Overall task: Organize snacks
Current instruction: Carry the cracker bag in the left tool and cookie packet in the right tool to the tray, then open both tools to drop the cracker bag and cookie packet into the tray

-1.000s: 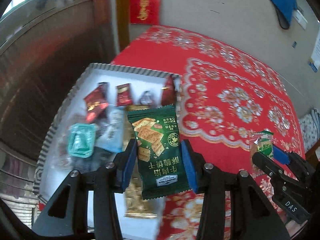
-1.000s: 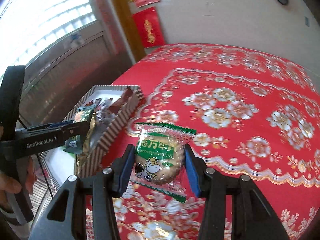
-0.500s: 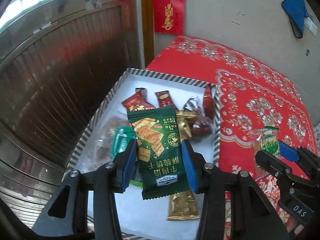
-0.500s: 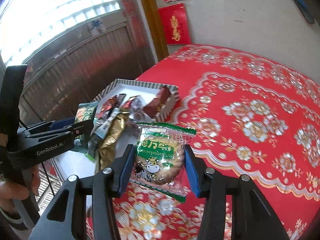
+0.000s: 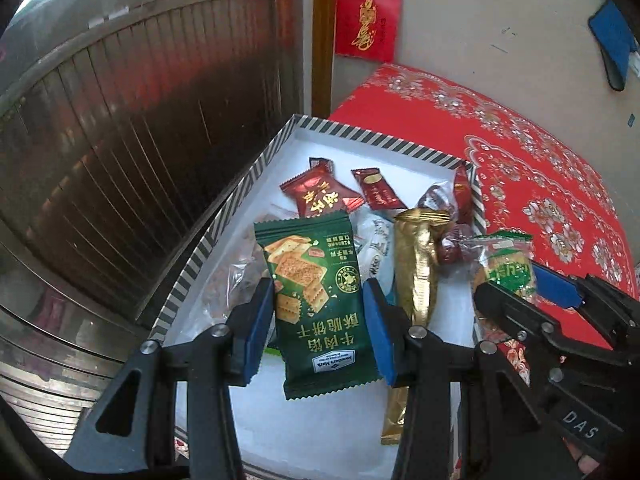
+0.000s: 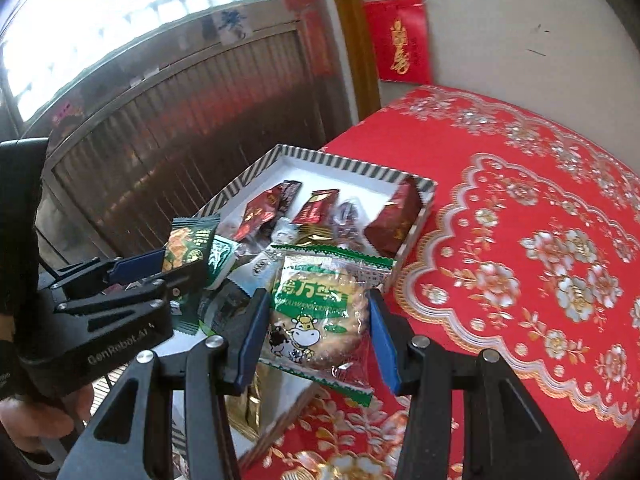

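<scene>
Snacks already fill much of the striped box (image 5: 224, 216), which sits at the table's (image 6: 520, 208) edge nearest the dark slatted wall: several red wrappers (image 5: 316, 196), a long gold packet (image 5: 416, 264), a few clear-wrapped sweets and a red pack leaning on the box's wall on the cloth side. That part of the sorting looks done.

Two items are in hand and not yet put down. The left gripper (image 5: 320, 320) has its fingers closed on the sides of a green cracker packet (image 5: 316, 296), which hangs above the white floor of the box, clear of the things lying in it. The right gripper (image 6: 316, 320) has its fingers closed on a round biscuit in a clear green-printed wrapper (image 6: 316, 312); it hangs over the box wall on the cloth side, by the corner closest to the person, partly over the box and partly over the red flowered cloth. In the left wrist view the same biscuit shows beside that wall, held by the other tool.

Judging from this, the task is near its end for what can be seen: the visible stretch of cloth carries no loose snack, though the near part of the table is hidden behind the tools, so more could lie there. What remains, as I read it, is to let the cracker packet go onto the open white patch near the person's end of the box, and to bring the biscuit fully over the wall before freeing it. Risk lies mainly with the biscuit, which could drop outside the box if let go where it hangs.
</scene>
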